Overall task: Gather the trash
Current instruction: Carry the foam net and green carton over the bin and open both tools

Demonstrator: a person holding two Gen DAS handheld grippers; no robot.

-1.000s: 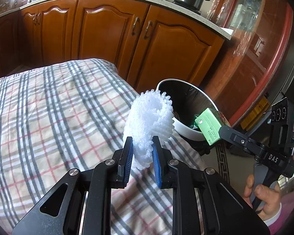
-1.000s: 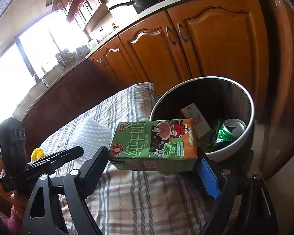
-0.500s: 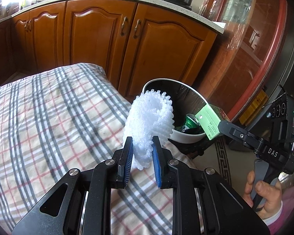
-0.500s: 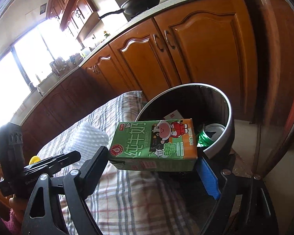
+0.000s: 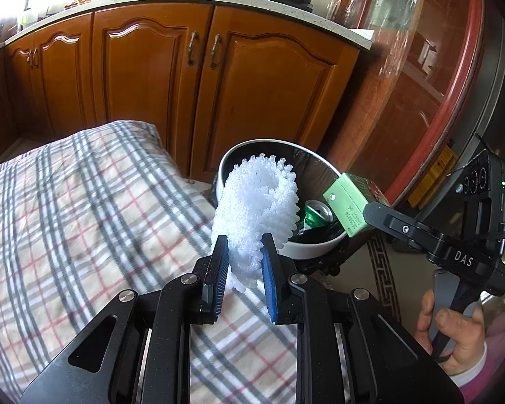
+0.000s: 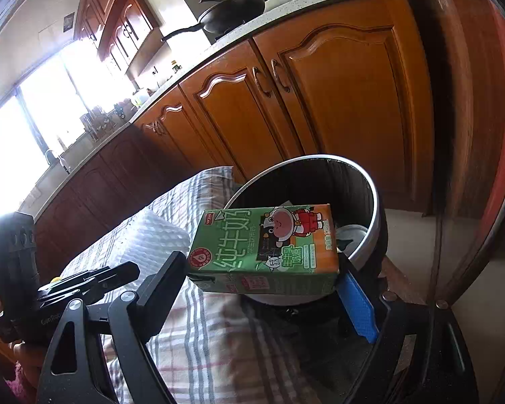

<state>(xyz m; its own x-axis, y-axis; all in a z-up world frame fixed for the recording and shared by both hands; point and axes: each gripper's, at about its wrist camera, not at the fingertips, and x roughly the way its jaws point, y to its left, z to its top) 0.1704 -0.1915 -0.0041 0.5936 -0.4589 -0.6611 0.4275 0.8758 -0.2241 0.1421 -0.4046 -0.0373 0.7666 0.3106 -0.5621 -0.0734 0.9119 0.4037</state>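
Carrying trash to the bin (image 5: 314,247): my left gripper (image 5: 242,262) clamps foam netting (image 5: 257,208), right gripper (image 6: 269,272) grips a milk carton (image 6: 264,247); next, release over it.

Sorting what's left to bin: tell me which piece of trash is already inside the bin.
The green can lies inside the bin. The foam net and milk carton are both held in grippers.

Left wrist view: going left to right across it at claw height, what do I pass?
Plaid tablecloth → white foam netting in the left claw → green can inside the bin → green milk carton → right claw's black body.
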